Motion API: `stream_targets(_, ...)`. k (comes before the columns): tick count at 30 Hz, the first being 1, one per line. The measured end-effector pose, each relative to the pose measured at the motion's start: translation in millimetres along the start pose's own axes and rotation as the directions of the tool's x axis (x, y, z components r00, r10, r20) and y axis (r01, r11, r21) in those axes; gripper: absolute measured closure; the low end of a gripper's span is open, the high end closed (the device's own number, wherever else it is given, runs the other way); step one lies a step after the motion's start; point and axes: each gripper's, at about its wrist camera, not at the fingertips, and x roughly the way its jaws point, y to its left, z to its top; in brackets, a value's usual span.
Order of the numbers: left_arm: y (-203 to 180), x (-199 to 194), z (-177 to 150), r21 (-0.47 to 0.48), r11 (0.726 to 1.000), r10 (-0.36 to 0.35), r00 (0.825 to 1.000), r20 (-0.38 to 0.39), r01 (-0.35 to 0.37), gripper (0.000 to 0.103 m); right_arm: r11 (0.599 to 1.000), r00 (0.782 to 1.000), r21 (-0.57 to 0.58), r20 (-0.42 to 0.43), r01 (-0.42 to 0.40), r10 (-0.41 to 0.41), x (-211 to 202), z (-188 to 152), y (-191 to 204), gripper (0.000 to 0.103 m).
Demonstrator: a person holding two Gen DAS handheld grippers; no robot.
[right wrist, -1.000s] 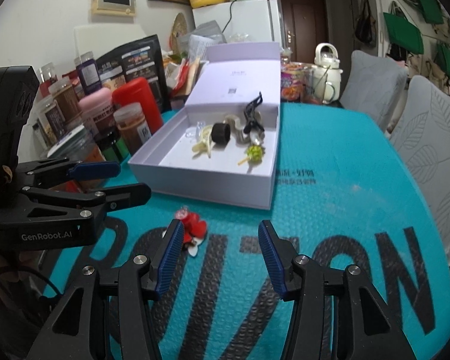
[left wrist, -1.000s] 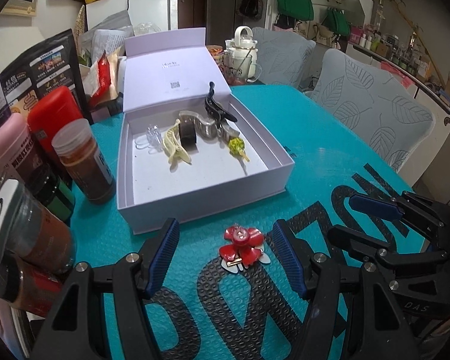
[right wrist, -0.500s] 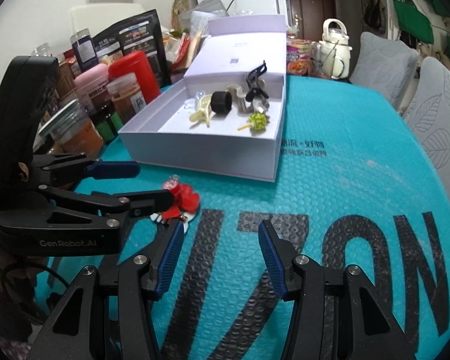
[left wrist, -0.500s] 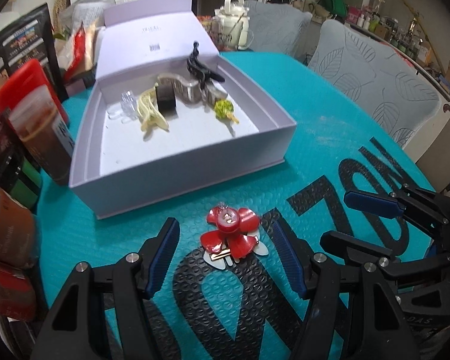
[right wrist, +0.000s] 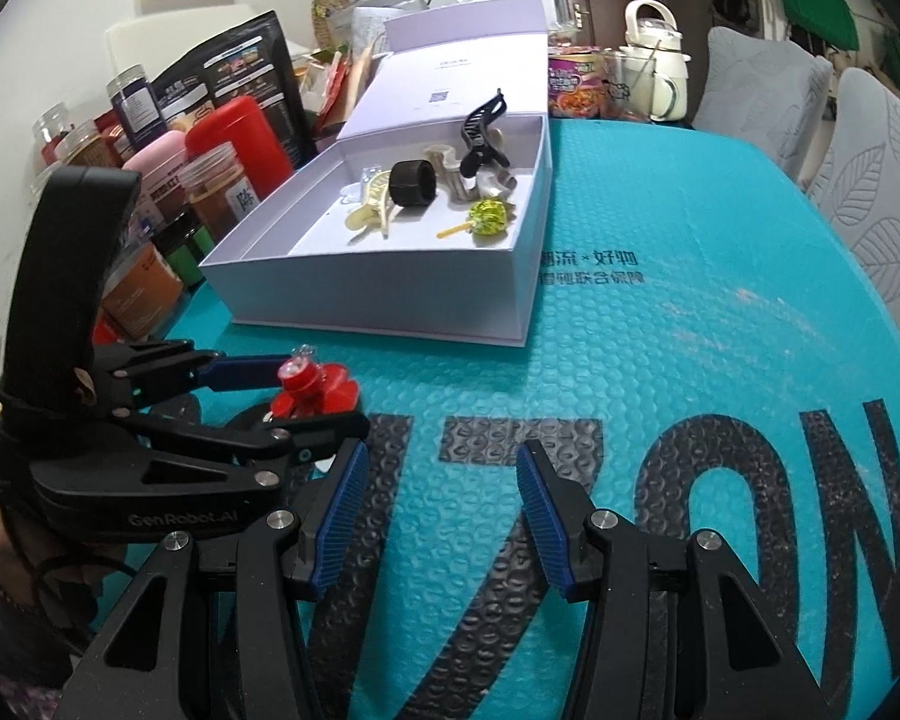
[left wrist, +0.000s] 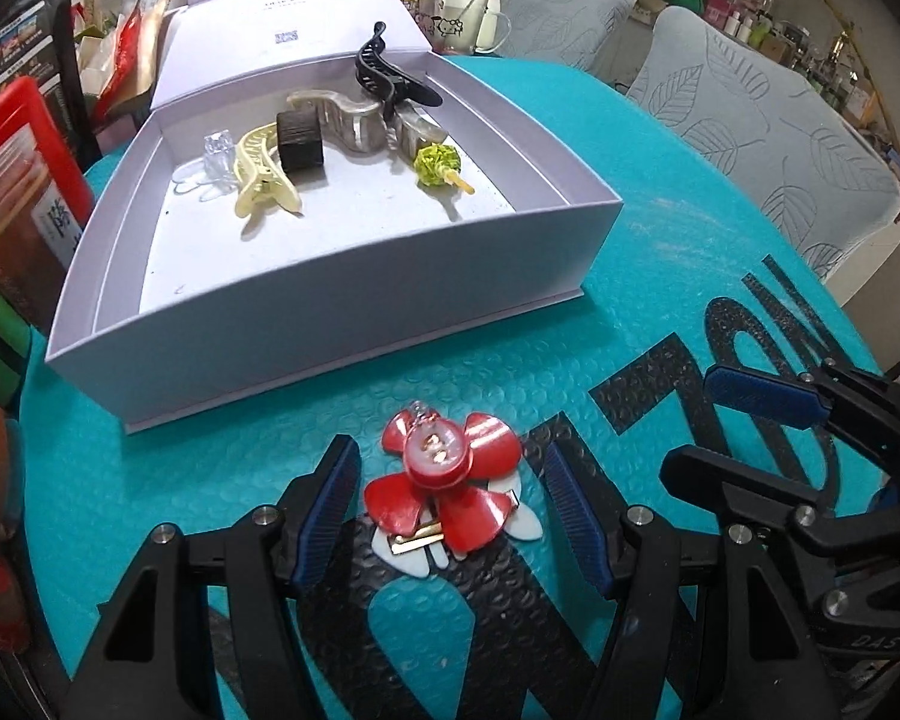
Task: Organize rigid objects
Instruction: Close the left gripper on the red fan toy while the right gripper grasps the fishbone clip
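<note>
A red flower hair clip (left wrist: 447, 489) lies on the teal mat, just in front of an open lilac box (left wrist: 342, 324). My left gripper (left wrist: 450, 510) is open, its blue pads on either side of the clip, not touching it. In the right wrist view the clip (right wrist: 312, 387) sits between the left gripper's fingers. My right gripper (right wrist: 441, 519) is open and empty over the mat, right of the left gripper. The box (right wrist: 390, 294) holds a black claw clip (left wrist: 390, 75), a cream clip (left wrist: 261, 171), a black ring (left wrist: 300, 141), a green pom pin (left wrist: 438, 163) and a clear piece (left wrist: 217, 150).
Jars and tins (right wrist: 210, 180) crowd the mat's left edge beside the box. A white kettle (right wrist: 654, 78) and snack cup stand behind the box. Grey leaf-pattern chairs (left wrist: 768, 120) stand on the right. The teal mat (right wrist: 690, 300) stretches right of the box.
My left gripper has moved forward and lower, so the red flower clip now lies between its open pads. The right gripper has edged forward too.
</note>
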Motion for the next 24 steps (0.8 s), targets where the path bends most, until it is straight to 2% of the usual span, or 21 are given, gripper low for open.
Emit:
stream_targets(3, -4.7, 3.1, 1.4, 0.024, 0.999, 0.025, 1.0, 0.01, -0.025, 0.04, 1.0, 1.0, 0.01, -0.004, 0.002, -0.002, 1.1, 0.4, -2.3, 0.051)
stream_targets(5, -8.1, 2.7, 0.4, 0.05, 0.997, 0.052, 0.998, 0.025, -0.053, 0.056, 1.0, 1.0, 0.016, -0.007, 0.003, -0.002, 1.4, 0.4, -3.5, 0.051)
stream_targets(9, -9.5, 1.2, -1.9, 0.073, 0.997, 0.033, 0.999, 0.036, -0.035, 0.056, 1.0, 1.0, 0.024, -0.015, 0.004, -0.003, 2.5, -0.1, -5.3, 0.051)
stream_targets(13, -1.0, -4.4, -2.1, 0.044, 0.999, 0.025, 0.999, 0.043, -0.027, 0.056, 1.0, 1.0, 0.024, -0.015, 0.002, -0.001, 1.9, 0.7, -4.2, 0.051)
stream_targets(18, 8.3, -24.3, -2.9, 0.022, 0.998, 0.05, 0.995, 0.083, -0.053, 0.056, 1.0, 1.0, 0.0, -0.011, 0.008, -0.008, 3.1, 2.4, 4.8, 0.051)
stream_targets(24, 27.2, -47.3, -14.3, -0.016, 0.995, 0.097, 0.989, 0.111, -0.095, 0.056, 0.999, 0.999, -0.024, -0.027, -0.021, 0.02, 13.0, 4.2, 23.0, 0.05)
